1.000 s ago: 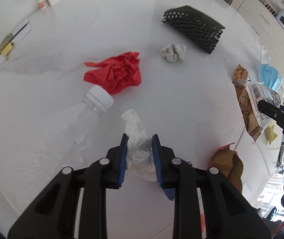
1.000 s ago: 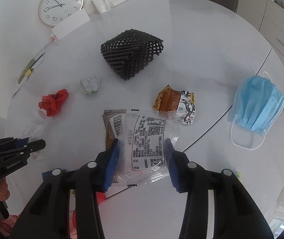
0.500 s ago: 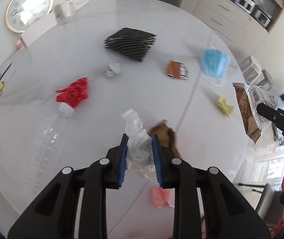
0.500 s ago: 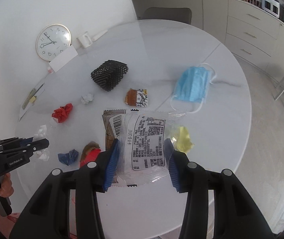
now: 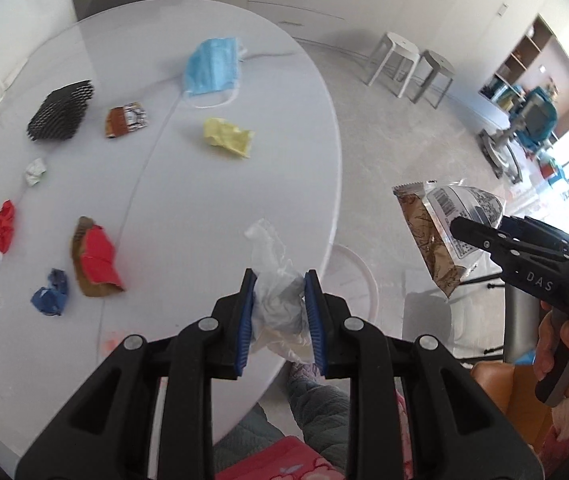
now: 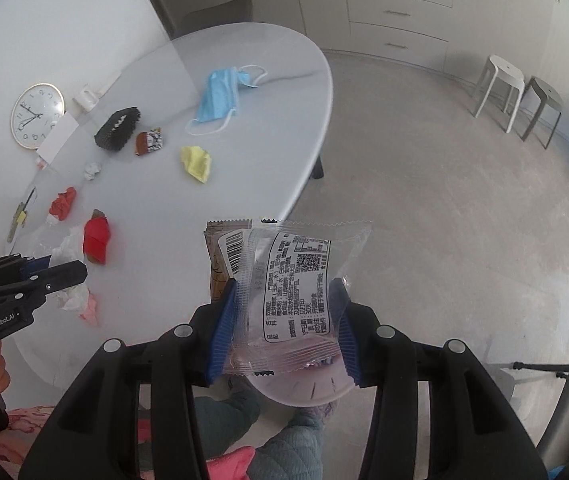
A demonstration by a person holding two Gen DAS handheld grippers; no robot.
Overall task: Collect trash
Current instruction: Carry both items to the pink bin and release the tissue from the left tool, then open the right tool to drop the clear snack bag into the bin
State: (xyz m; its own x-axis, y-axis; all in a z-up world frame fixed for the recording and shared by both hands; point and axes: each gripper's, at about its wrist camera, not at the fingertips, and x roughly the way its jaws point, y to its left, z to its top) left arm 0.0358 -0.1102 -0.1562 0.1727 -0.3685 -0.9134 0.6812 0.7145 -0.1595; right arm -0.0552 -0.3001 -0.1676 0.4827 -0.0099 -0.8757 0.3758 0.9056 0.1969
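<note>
Both hand-held grippers have swung away from over the bench toward its near edge, each carrying its catch. Crumpled clear plastic (image 5: 278, 300) sits pinched between the nearly closed pads of the left hand-held gripper (image 5: 279, 308), above the bench (image 5: 188, 208) rim. Two snack wrappers (image 6: 284, 280), one clear and printed, one brown behind it, are clamped in the partly open right hand-held gripper (image 6: 284, 320), beyond the edge over the floor (image 6: 444, 200). Left on the bench are a blue face mask (image 5: 214, 66), yellow paper (image 5: 228, 136), a black mesh block (image 5: 60, 111), a small wrapper (image 5: 126, 120), red paper (image 5: 0, 226) and blue scrap (image 5: 50, 298).
</note>
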